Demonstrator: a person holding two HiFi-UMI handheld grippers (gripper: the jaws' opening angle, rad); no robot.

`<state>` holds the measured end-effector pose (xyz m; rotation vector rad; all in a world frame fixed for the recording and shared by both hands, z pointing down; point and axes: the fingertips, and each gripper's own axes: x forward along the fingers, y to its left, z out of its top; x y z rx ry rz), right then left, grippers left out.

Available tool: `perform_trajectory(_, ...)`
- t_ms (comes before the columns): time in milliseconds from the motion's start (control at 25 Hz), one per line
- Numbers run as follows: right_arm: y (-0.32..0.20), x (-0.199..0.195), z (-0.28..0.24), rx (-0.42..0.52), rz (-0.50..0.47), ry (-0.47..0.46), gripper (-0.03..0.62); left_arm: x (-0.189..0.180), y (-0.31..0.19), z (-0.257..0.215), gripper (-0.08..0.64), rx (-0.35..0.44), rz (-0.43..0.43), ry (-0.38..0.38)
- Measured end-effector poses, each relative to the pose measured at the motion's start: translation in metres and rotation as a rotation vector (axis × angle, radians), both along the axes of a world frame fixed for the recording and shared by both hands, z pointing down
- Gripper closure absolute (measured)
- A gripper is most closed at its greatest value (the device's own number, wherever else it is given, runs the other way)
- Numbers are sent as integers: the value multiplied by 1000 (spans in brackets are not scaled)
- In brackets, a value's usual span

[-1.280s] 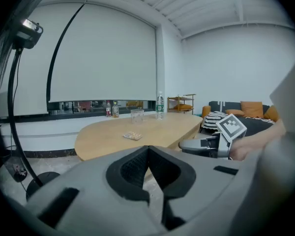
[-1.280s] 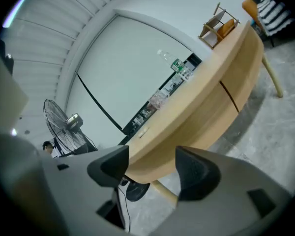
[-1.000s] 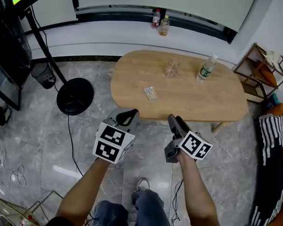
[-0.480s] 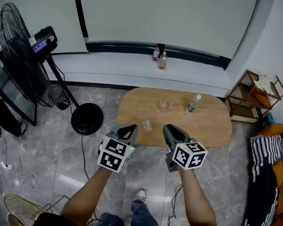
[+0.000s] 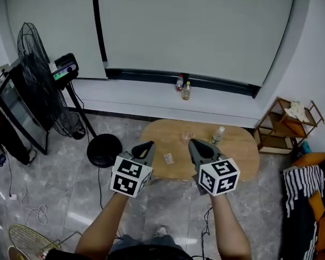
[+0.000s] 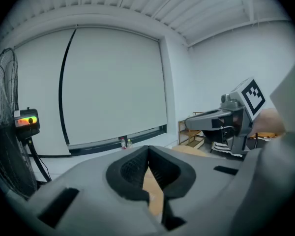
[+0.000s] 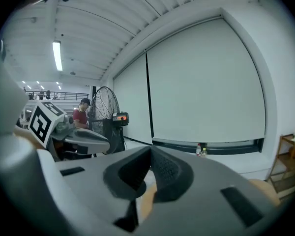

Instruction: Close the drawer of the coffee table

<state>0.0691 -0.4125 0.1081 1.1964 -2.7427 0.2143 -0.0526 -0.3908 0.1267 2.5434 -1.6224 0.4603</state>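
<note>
The oval wooden coffee table stands far below on the grey floor; no drawer shows from here. On its top are a glass, a clear bottle and a small packet. Both grippers are held high and side by side, well above the table's near edge. My left gripper is shut with nothing in it. My right gripper has just been closing on nothing and is shut too. Each gripper shows in the other's view, pointing toward the window wall.
A big black fan and a stand with a round base are at the left. A wooden shelf and striped cloth are at the right. Two bottles sit on the window ledge. A person in red stands behind the fan.
Both grippers and the head have risen, so the table now looks smaller and farther below. The right gripper rolled upright and its jaws closed. The left stayed shut.
</note>
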Motion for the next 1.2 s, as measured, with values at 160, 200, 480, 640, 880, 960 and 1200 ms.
perform_trajectory(160,5,-3,-12,-7,49,-17,586,-22,4,-23,552,39,-1,-6)
perform_trajectory(200,8,-7,-14,-7,56,-21,588,-29,5,-27,552,44,0,-11)
perform_trajectory(480,22,-29,-29,49,102,19,588,-62,13,-33,552,47,10,-11)
perform_trajectory(640,26,-28,-32,68,144,43,588,-72,10,-30,552,46,10,4)
perform_trajectory(880,25,-27,-34,84,174,59,588,-82,5,-26,553,42,12,16)
perform_trajectory(960,24,-24,-33,85,185,61,588,-81,4,-26,552,44,18,22)
perform_trajectory(1200,19,-23,-35,94,210,56,588,-81,-2,-26,553,46,32,26)
